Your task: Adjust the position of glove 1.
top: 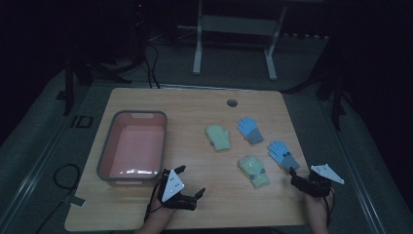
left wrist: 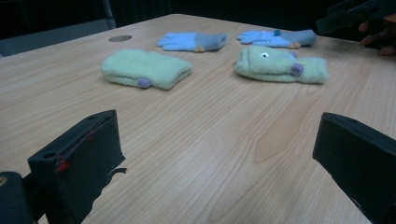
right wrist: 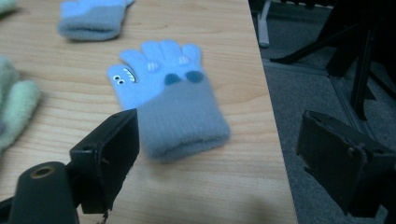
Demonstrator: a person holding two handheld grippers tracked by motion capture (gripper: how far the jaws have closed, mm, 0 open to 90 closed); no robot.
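Note:
Four small gloves lie on the wooden table (top: 146, 204). In the high view a plain green mitten (top: 218, 137) and a blue glove (top: 249, 129) lie farther back. A green mitten with a face (top: 253, 170) and a second blue glove (top: 281, 155) lie nearer. My left gripper (top: 191, 180) rests near the front edge, open, nothing between its jaws (left wrist: 217, 126). My right gripper (top: 298, 179) stands open just behind the grey cuff of the second blue glove (right wrist: 163, 93), its pads off the wool (right wrist: 219, 135).
A pink bin with a grey rim (top: 140, 113) stands on the table's left half, nothing in it. A round cable hole (top: 232, 103) sits at the back. The table's right edge (right wrist: 268, 116) runs close beside the second blue glove. Stands and cables lie on the floor behind.

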